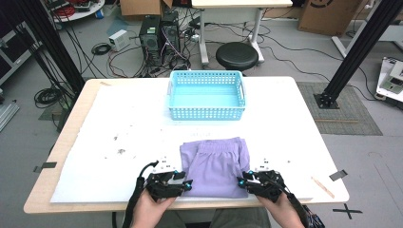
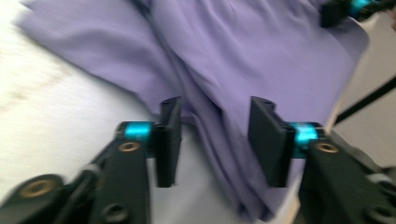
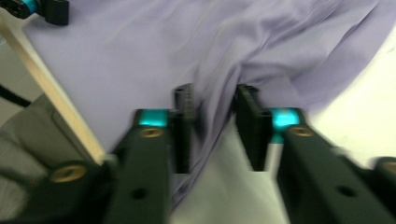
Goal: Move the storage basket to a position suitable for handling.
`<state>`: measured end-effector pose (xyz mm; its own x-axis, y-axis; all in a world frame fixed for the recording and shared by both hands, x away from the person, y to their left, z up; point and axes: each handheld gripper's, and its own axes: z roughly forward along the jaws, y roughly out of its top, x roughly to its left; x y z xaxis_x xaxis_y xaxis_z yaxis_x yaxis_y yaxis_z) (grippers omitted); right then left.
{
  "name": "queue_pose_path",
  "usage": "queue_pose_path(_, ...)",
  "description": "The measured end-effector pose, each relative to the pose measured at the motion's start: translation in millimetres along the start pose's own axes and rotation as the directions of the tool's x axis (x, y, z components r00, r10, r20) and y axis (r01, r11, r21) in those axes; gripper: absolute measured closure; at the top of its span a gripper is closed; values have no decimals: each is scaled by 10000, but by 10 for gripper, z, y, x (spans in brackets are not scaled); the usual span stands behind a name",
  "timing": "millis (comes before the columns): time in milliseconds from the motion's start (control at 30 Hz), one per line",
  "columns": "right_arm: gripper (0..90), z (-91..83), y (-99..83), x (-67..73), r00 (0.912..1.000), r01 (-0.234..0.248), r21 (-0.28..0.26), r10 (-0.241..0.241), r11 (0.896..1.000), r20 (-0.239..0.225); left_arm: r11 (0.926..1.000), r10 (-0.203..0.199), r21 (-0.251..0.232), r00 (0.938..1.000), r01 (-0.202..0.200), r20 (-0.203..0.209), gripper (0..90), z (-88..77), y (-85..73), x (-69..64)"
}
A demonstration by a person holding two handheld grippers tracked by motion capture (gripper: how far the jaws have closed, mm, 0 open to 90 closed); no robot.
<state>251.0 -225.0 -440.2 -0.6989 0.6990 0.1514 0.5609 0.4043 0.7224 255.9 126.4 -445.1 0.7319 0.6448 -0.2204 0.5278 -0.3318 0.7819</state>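
Purple garment (image 1: pixel 216 166) at lower centre of worktop (image 1: pixel 119 123); left claw (image 2: pixel 215 140) and right claw (image 3: pixel 212 133) released, folds between jaws.

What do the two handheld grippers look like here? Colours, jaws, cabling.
Both are black-bodied. The left gripper and right gripper each carry a white block on top, cyan accents by the jaws and brass-coloured screws on the arms. The pads are flat black rectangles; the right gripper's pads look ribbed. A black cable trails from the left one. No sleeves show on the forearms.
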Motion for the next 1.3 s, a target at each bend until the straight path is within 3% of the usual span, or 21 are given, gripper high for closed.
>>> queue_pose_path(67, 616, -24, 21, -27, 10000, -13, -106, 13, 9999, -38, 9997, -66, -253, 9999, 63, -134, 453, -61, 56, 54)
queue_pose_path(200, 543, -83, 102, -126, 9994, -46, -555, 65, 9984, 327, 9937, 250, -1074, 9984, -304, -509, 391, -209, 215, 224)
queue_pose_path(267, 519, -113, 162, -199, 9986, 44, -851, 1, 9964, 536, 9926, 310, -1148, 9966, -397, -765, 383, -254, 291, 311)
queue_pose_path(467, 450, -130, 435, -464, 9920, 297, -1857, -62, 9822, 1260, 9776, 192, -2064, 9936, -420, -1111, 348, -329, 551, 651)
queue_pose_path(567, 417, -70, 605, -621, 9882, 321, -2221, 24, 9745, 1534, 9679, 77, -2467, 9869, -477, -1608, 329, -310, 650, 797)
queue_pose_path(700, 402, 53, 808, -809, 9802, 300, -2555, 216, 9663, 1969, 9684, -96, -2457, 9772, -437, -2120, 327, -236, 800, 1023)
queue_pose_path(800, 394, 138, 928, -924, 9784, 97, -2734, 474, 9619, 2014, 9649, -367, -2619, 9791, -173, -2000, 319, -162, 886, 1173)
queue_pose_path(867, 391, 190, 1004, -988, 9762, 86, -2702, 504, 9628, 2108, 9671, -336, -2537, 9794, -184, -1990, 319, -97, 951, 1253)
queue_pose_path(967, 389, 243, 1095, -1077, 9721, -43, -2903, 721, 9569, 2230, 9549, -606, -2969, 9819, 46, -1796, 319, -40, 999, 1338)
queue_pose_path(1067, 394, 301, 1209, -1178, 9623, -314, -3000, 1100, 9534, 2488, 9585, -848, -2845, 9712, 185, -2227, 319, 29, 1097, 1437)
queue_pose_path(1133, 402, 336, 1265, -1231, 9605, -456, -3067, 1261, 9507, 2481, 9554, -1124, -2925, 9657, 402, -2343, 321, 78, 1151, 1511)
queue_pose_path(1233, 438, 411, 1372, -1317, 9502, -701, -2990, 1549, 9517, 2704, 9563, -1453, -2839, 9559, 696, -2551, 323, 154, 1231, 1627)
queue_pose_path(1300, 461, 468, 1436, -1379, 9444, -974, -2867, 1794, 9531, 2754, 9458, -1694, -3143, 9495, 813, -2641, 338, 200, 1239, 1688)
